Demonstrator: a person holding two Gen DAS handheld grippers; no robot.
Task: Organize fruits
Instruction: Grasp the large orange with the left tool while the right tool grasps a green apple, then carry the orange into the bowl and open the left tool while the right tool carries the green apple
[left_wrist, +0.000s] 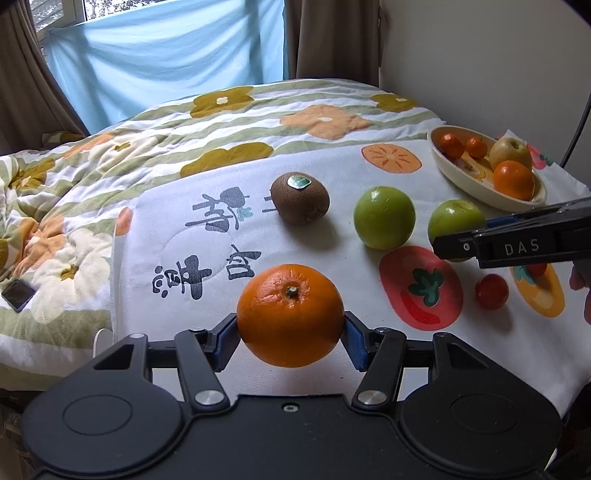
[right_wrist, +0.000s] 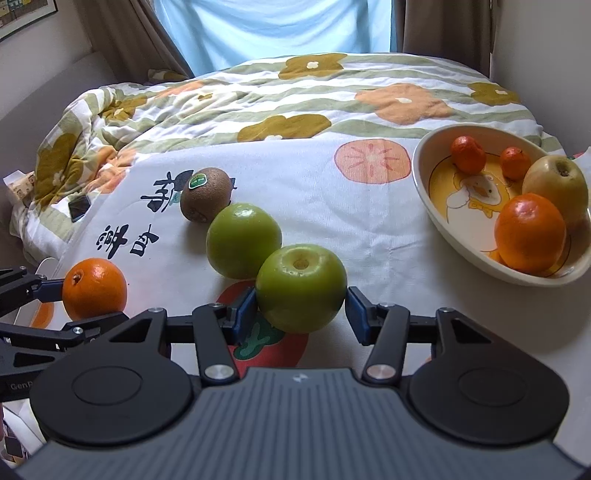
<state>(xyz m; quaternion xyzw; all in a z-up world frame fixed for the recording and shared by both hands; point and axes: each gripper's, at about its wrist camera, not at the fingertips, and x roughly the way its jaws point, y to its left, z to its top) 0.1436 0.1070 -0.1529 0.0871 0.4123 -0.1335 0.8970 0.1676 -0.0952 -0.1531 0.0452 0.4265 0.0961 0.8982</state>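
Left wrist view: I see my left gripper (left_wrist: 291, 334) clamped on a large orange (left_wrist: 290, 314), blue pads pressed on both its sides, stem end facing up, low in the centre of the frame.
Right wrist view: my right gripper (right_wrist: 301, 312) has a green apple (right_wrist: 301, 288) between its fingers at lower centre; the left pad (right_wrist: 244, 314) touches the fruit, while I see a thin gap at the right pad, so I do not count it as gripped.
Second green apple (right_wrist: 243, 240): just behind the first, touching it, on the printed cloth (right_wrist: 332, 206).
Kiwi (right_wrist: 205, 194): left of centre, green sticker on top, just beside the second apple.
Bowl (right_wrist: 424, 184): cream, duck picture inside, at the right edge of the frame; it holds an orange (right_wrist: 530, 232), a yellowish apple (right_wrist: 556, 188) and two small mandarins (right_wrist: 468, 154).
Loose small mandarin (left_wrist: 491, 291): lower right in the left wrist view, lying on the cloth under the right gripper's arm.
Held orange seen from the right side: lower left of the right wrist frame, lifted clear of the cloth.
Phone (left_wrist: 18, 294): dark, at far left on the flowered quilt (left_wrist: 221, 122).
Backdrop: blue curtain (left_wrist: 166, 55) across the window at the top.
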